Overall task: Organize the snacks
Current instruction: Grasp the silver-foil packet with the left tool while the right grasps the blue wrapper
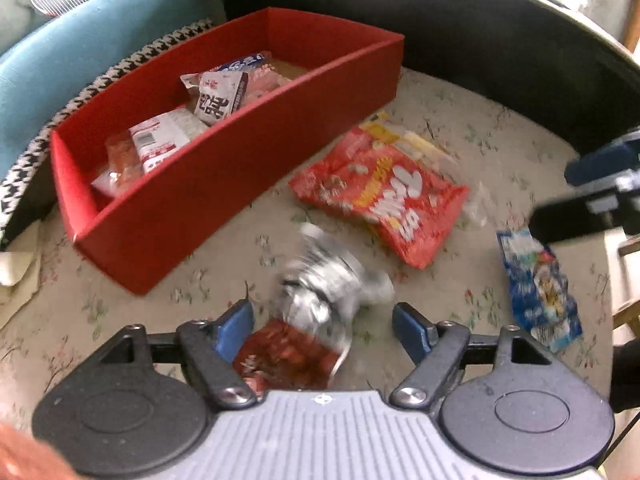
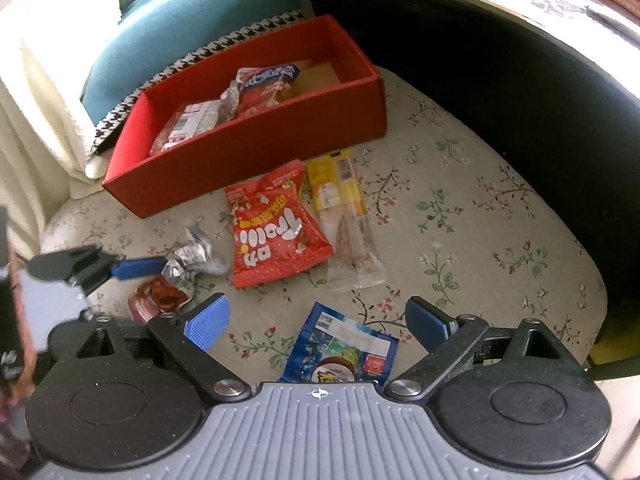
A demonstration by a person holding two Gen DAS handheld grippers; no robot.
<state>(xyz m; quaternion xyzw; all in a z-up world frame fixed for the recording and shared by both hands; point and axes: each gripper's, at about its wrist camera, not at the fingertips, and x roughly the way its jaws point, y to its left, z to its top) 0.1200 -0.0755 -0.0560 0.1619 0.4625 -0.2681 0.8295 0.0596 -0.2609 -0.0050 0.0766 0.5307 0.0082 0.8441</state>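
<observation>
A red box holding several snack packets stands at the back left of the floral surface; it also shows in the right wrist view. My left gripper is open around a crumpled silver-and-red packet, which lies between its blue fingers, blurred. That packet also shows in the right wrist view, where the left gripper appears at the left. My right gripper is open just above a blue packet, also in the left wrist view. A red Trolli bag lies mid-surface.
A yellow-and-clear packet lies right of the Trolli bag. A teal cushion and a houndstooth cloth sit behind the box. A dark rim borders the surface at the right. A white towel hangs at the left.
</observation>
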